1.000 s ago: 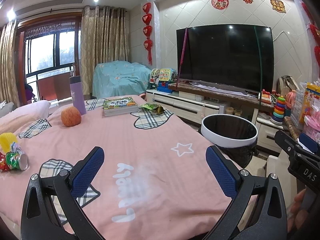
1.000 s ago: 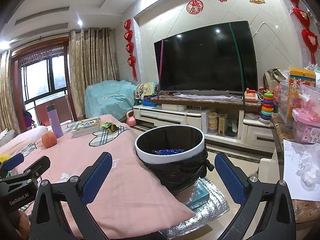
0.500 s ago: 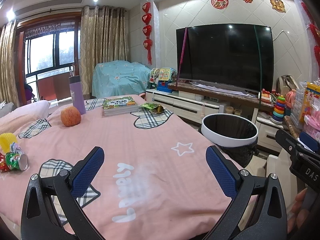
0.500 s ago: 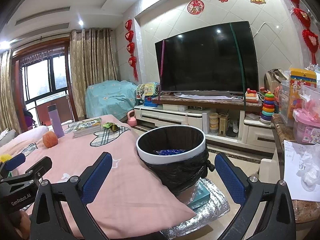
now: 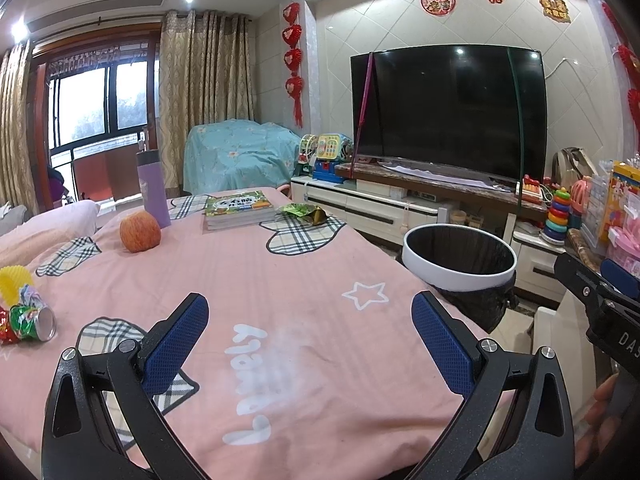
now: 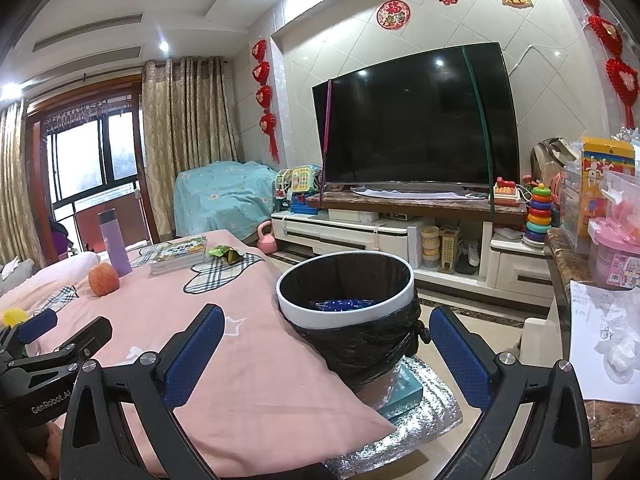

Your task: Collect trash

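Observation:
A white-rimmed bin (image 6: 345, 300) lined with a black bag stands at the table's right edge, something blue inside it; the left wrist view shows the bin (image 5: 459, 258) too. A crushed green can (image 5: 30, 320) lies at the table's left edge beside a yellow cup (image 5: 14, 280). A green wrapper (image 5: 306, 212) lies at the far end by the books; the right wrist view also shows the wrapper (image 6: 227, 253). My left gripper (image 5: 310, 340) hangs open and empty over the pink cloth. My right gripper (image 6: 326, 354) is open and empty, just short of the bin.
On the pink cloth (image 5: 260, 280) sit an apple (image 5: 140, 233), a purple bottle (image 5: 153, 188) and a stack of books (image 5: 239, 210). A TV (image 6: 412, 120) on a low cabinet lies behind. A toy-laden shelf (image 6: 592, 320) stands right of the bin.
The right wrist view has crept slightly towards the bin. The left gripper holds almost still, and nothing on the table has moved.

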The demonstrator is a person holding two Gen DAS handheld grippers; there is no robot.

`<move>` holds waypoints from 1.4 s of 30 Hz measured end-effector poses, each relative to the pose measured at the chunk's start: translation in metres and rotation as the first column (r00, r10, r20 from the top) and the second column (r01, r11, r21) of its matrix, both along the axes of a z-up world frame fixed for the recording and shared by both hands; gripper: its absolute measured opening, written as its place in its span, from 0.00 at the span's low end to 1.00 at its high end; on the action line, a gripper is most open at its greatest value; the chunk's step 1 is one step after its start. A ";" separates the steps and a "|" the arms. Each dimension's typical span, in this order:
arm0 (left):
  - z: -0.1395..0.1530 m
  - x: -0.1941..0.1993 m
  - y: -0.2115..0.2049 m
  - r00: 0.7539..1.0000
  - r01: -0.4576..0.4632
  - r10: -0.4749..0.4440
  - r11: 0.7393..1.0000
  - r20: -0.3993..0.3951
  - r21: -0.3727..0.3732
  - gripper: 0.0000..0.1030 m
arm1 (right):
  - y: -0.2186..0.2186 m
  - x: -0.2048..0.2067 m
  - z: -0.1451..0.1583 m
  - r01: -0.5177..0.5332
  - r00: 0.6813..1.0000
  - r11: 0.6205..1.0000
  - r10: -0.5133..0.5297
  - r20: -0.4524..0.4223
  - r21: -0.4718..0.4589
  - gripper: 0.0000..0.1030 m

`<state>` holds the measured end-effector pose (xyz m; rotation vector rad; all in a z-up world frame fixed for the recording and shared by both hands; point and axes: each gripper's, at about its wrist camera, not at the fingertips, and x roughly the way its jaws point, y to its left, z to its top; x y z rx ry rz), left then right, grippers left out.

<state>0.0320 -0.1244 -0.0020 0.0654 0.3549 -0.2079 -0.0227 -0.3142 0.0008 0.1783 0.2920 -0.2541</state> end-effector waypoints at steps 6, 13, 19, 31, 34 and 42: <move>-0.001 0.001 0.000 1.000 0.003 -0.003 1.000 -0.002 0.001 1.00 | -0.001 0.000 0.001 -0.004 1.000 1.000 0.004 0.004 0.005 1.00; -0.004 0.004 -0.002 1.000 0.010 -0.010 1.000 -0.008 0.003 1.00 | -0.002 0.000 0.000 -0.007 1.000 1.000 0.007 0.005 0.013 1.00; -0.005 0.005 -0.003 1.000 0.015 -0.015 1.000 -0.013 0.007 1.00 | -0.006 0.001 -0.003 -0.008 1.000 1.000 0.008 0.002 0.026 1.00; -0.007 0.006 -0.006 1.000 0.020 -0.020 1.000 -0.015 0.012 1.00 | -0.009 0.001 -0.004 -0.009 1.000 0.999 0.009 0.001 0.039 1.00; -0.007 0.006 -0.006 1.000 0.022 -0.022 1.000 -0.017 0.015 1.00 | -0.010 0.001 -0.005 -0.010 1.000 0.999 0.010 0.003 0.042 1.00; -0.008 0.008 -0.007 1.000 0.025 -0.025 1.000 -0.018 0.016 1.00 | -0.011 0.001 -0.005 -0.012 1.000 0.999 0.012 0.003 0.044 1.00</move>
